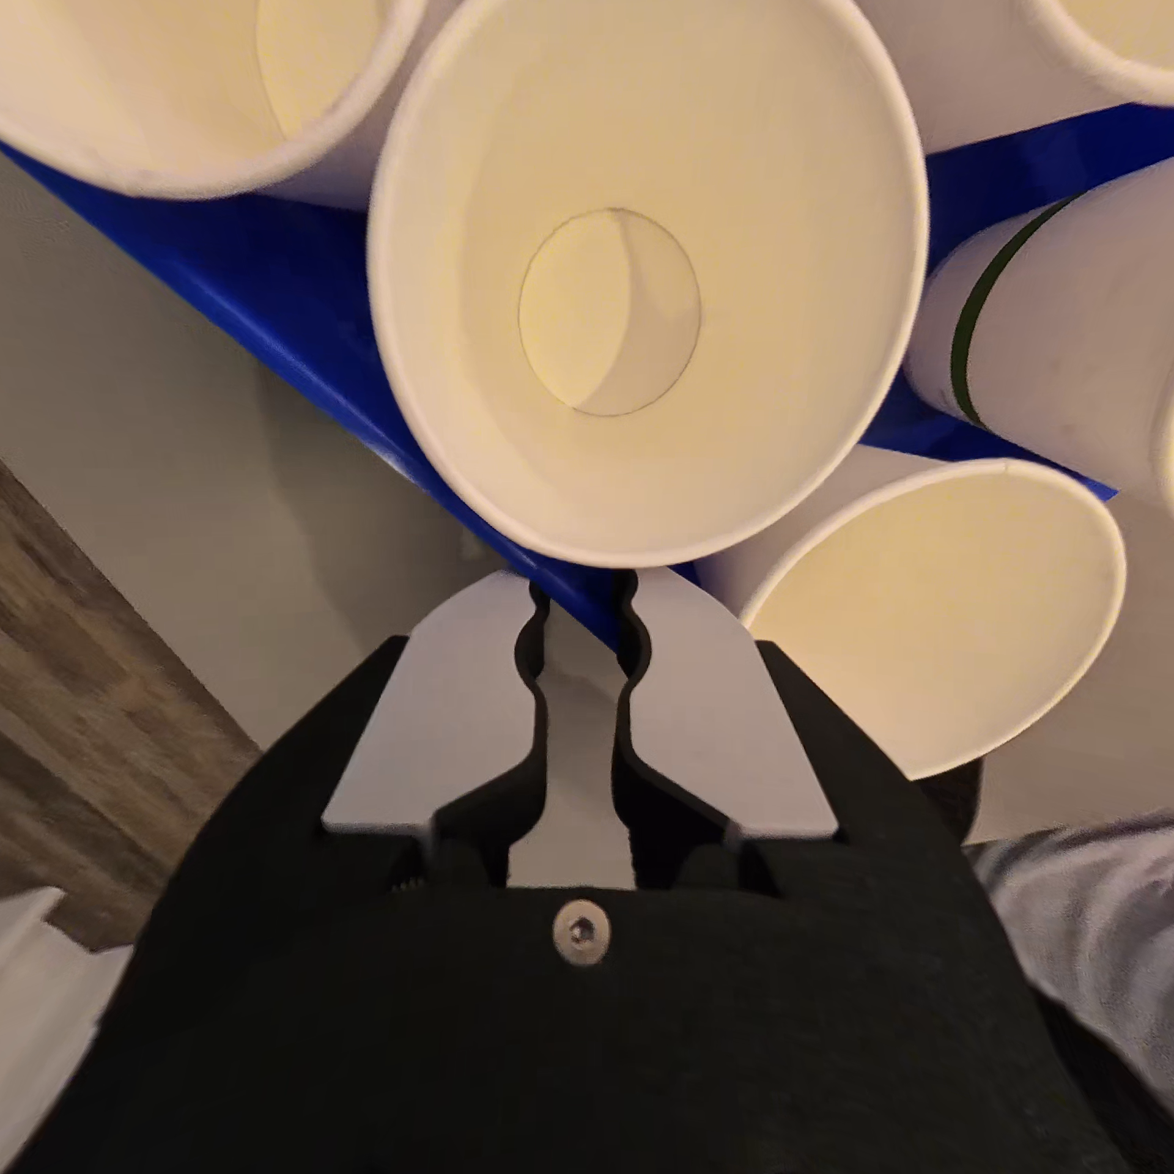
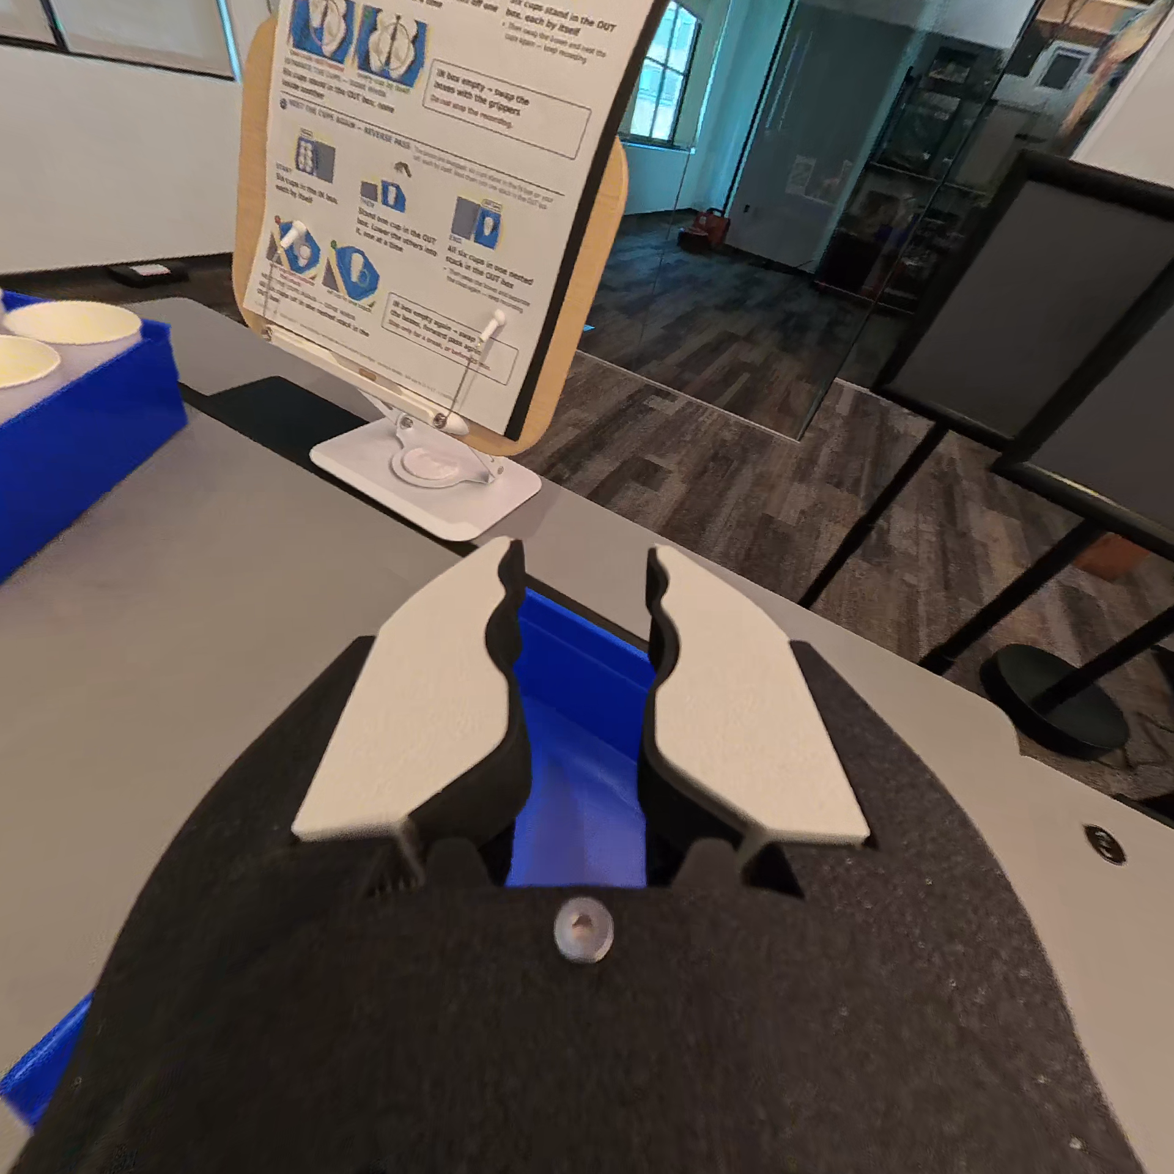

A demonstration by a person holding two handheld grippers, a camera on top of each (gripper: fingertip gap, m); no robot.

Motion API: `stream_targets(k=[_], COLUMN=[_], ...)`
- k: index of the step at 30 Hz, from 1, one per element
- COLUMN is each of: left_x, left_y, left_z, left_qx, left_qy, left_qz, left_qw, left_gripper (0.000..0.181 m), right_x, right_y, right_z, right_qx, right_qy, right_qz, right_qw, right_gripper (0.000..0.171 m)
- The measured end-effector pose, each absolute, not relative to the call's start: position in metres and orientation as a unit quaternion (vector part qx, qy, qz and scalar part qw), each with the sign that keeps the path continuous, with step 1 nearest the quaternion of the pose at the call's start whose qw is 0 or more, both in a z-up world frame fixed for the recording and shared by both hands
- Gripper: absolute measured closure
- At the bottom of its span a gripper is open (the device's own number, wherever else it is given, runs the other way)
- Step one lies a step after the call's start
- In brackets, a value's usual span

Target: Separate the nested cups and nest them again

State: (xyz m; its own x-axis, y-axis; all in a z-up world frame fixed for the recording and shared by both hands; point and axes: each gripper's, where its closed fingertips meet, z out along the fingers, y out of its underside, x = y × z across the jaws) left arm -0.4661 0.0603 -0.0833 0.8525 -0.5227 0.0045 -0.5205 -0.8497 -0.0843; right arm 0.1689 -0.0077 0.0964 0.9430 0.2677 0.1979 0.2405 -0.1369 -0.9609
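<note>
In the left wrist view, several white paper cups stand mouth-up in a blue box (image 1: pixel 254 279). The centre cup (image 1: pixel 635 286) is closest and overlaps the box's near edge. My left gripper (image 1: pixel 581 587) has its tips just under that cup's near rim. Its jaws stand a narrow gap apart, with only table and box edge showing between them. Other cups sit at the top left (image 1: pixel 159 82) and lower right (image 1: pixel 940 610), and one has a green band (image 1: pixel 1048 330). My right gripper (image 2: pixel 587 553) is open and empty above a second blue box (image 2: pixel 578 699).
In the right wrist view, the blue box with cups (image 2: pixel 82 438) sits at the left on the grey table (image 2: pixel 190 603). A stand with an instruction sheet (image 2: pixel 432 190) is at the table's far edge. A black signpost base (image 2: pixel 1048 705) stands on the floor beyond the right edge.
</note>
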Motion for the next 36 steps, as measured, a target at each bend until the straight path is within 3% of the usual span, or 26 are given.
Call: stream_targets(k=[21, 30, 36], left_x=[-0.497, -0.499, -0.509], left_y=[0.081, 0.082, 0.093], left_z=[-0.083, -0.083, -0.058], left_qx=[-0.899, -0.912, -0.911], left_qy=[0.434, 0.402, 0.371], left_qz=[-0.042, -0.057, -0.068], left_qw=[0.037, 0.052, 0.166], left_gripper=[0.164, 0.164, 0.14], right_x=[0.174, 0.172, 0.177], right_y=[0.014, 0.019, 0.018], right_z=[0.062, 0.05, 0.051], right_qx=[-0.8, -0.811, -0.811], right_qy=[-0.191, -0.191, -0.186], right_qz=[-0.099, -0.099, -0.095], right_qw=[0.56, 0.545, 0.547], right_gripper=[0.131, 0.128, 0.127])
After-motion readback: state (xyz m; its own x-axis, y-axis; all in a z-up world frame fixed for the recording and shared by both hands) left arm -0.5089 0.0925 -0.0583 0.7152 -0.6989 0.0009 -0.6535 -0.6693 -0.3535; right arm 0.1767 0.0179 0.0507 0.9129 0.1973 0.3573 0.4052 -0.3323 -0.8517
